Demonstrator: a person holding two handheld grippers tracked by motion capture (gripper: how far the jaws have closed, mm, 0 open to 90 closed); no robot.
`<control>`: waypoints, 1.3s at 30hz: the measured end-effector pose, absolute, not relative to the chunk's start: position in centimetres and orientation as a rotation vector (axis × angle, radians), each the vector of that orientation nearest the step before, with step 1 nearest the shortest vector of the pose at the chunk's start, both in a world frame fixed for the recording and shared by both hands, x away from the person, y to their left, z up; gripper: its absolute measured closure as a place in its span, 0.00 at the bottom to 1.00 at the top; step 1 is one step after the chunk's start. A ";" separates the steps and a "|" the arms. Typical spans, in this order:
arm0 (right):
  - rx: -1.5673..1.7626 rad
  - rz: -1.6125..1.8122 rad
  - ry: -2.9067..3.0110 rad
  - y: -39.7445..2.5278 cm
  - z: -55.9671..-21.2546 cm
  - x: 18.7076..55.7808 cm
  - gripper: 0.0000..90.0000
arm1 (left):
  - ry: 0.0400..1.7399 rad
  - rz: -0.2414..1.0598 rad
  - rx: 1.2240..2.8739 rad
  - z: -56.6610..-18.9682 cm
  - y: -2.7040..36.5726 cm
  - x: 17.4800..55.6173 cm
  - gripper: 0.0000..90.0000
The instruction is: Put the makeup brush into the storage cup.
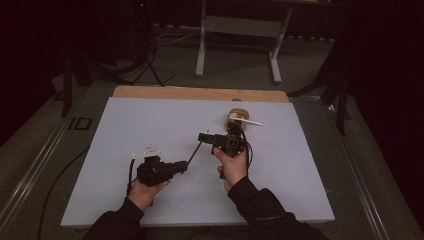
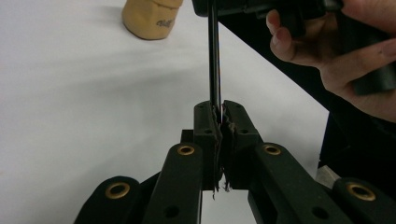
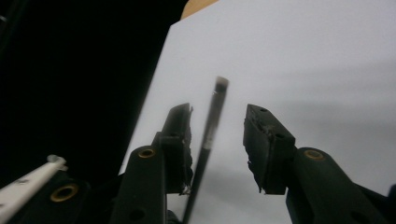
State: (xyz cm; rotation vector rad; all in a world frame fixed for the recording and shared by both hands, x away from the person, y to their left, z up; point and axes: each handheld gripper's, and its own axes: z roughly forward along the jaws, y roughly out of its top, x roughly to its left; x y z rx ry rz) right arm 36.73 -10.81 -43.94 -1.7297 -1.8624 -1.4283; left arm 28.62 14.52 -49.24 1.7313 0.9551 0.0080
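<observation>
The left gripper [image 1: 184, 165] has its jaws squeezed tight on one end of a thin black stick [image 1: 195, 152]. In the left gripper view the stick [image 2: 214, 56] goes straight up from the jaws toward the other hand [image 2: 345, 60].

The right gripper [image 1: 204, 137] is wide open. In the right gripper view the stick [image 3: 208, 135] stands between its two jaws, closer to the left one, and I cannot tell if it touches that jaw. Its tip pokes out a little past the jaw ends.

A small tan holder [image 1: 238, 114] sits just behind the right gripper on the white table [image 1: 150, 120]. A white pen [image 1: 246, 120] lies across the holder.
</observation>
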 end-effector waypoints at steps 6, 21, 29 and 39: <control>-1.708 -1.439 -1.799 -11.0 -44.1 36.9 0.78 | 0.957 -0.011 1.742 -49.3 14.4 28.7 0.95; -1.682 -1.442 -1.888 -10.5 -43.7 36.6 0.94 | 0.934 -0.015 1.742 -49.3 13.9 28.6 0.87; -1.659 -1.454 -1.948 -10.6 -43.8 36.8 0.95 | 0.935 0.005 1.750 -49.1 13.6 28.4 0.66; -1.551 -1.498 -2.158 -11.0 -42.6 36.8 0.95 | 0.977 -0.016 1.750 -49.2 13.6 28.6 0.48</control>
